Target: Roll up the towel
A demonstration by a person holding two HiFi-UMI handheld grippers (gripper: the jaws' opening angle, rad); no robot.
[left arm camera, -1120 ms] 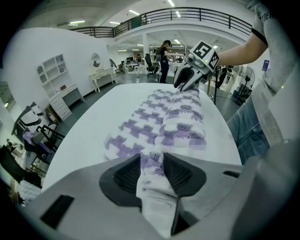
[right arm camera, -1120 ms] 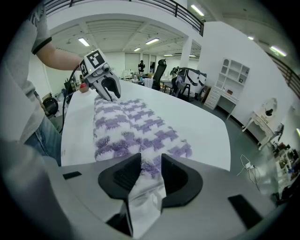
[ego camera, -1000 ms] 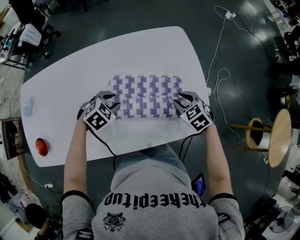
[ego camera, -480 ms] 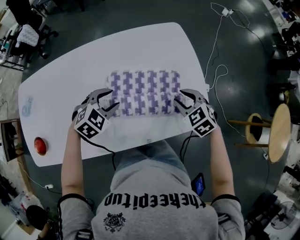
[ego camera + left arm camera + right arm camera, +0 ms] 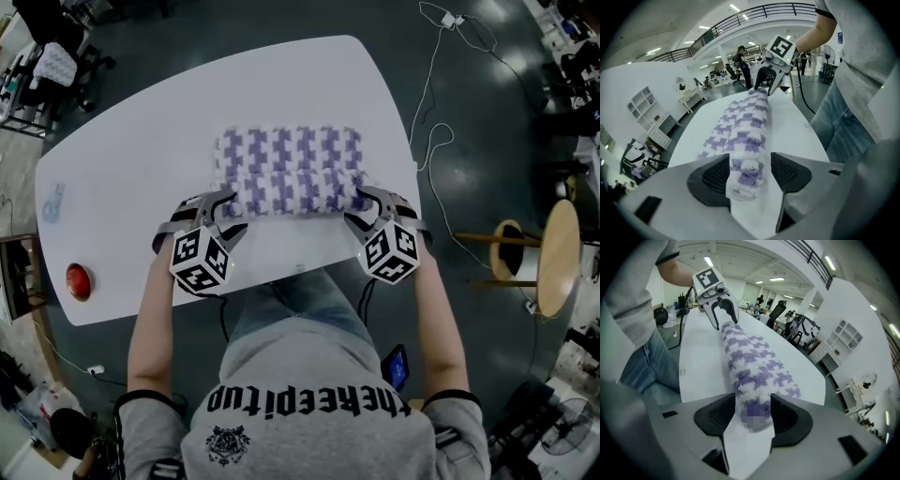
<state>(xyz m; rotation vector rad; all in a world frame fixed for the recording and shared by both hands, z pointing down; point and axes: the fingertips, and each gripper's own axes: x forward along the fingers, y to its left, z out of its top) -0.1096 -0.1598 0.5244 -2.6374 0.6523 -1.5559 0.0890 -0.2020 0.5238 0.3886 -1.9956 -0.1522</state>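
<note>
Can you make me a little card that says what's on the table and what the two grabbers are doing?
Table: white, rounded
Towel: purple-and-white checks, near edge rolled, far part flat
Left gripper: open, jaws have just been opening, towel's end between them
Right gripper: open, jaws have just been opening, towel's other end between them

Even overhead light; fisheye warp, dark corners

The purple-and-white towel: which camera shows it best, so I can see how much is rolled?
The head view: it shows the whole towel from above, rolled near edge and flat remainder. Each gripper view looks along the roll from one end, foreshortened.
</note>
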